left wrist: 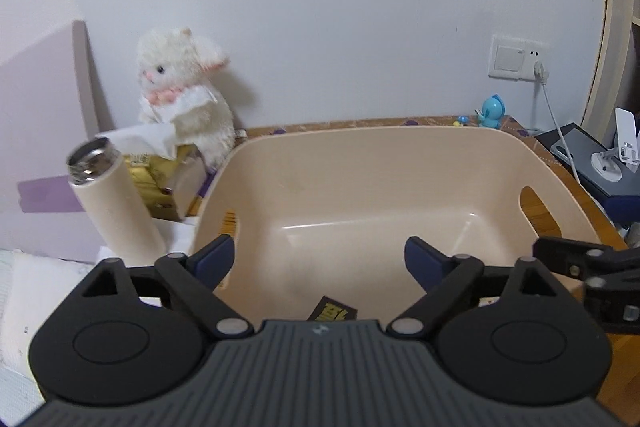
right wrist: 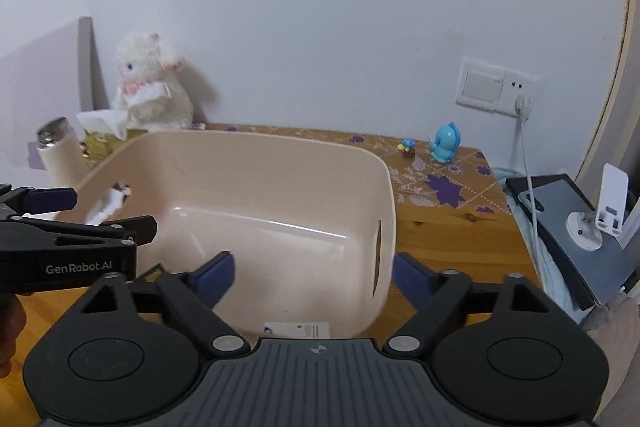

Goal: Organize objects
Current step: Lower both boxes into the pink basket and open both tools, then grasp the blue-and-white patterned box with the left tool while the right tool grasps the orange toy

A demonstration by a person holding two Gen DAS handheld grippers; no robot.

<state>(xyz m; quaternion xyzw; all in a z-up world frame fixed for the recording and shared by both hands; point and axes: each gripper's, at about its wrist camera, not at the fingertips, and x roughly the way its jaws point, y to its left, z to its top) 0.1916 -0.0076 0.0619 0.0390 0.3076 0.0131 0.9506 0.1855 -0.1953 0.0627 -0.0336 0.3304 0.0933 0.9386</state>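
Note:
A beige plastic basket (left wrist: 432,143) (right wrist: 248,143) stands on the wooden table. A small dark box with yellow print (left wrist: 332,309) lies on its floor near me; a white card (right wrist: 298,330) also lies at the near edge in the right wrist view. My left gripper (left wrist: 320,261) is open and empty above the basket's near side. My right gripper (right wrist: 312,277) is open and empty, its fingers straddling the basket's right wall. The left gripper's body shows in the right wrist view (right wrist: 68,251).
A cream bottle with a steel top (left wrist: 108,203) (right wrist: 60,153), a yellow tissue box (left wrist: 160,179) and a white plush rabbit (left wrist: 180,87) (right wrist: 150,87) stand left of the basket. A blue toy figure (left wrist: 491,111) (right wrist: 444,143) stands at the back right. A cable and dark device (right wrist: 560,227) lie right.

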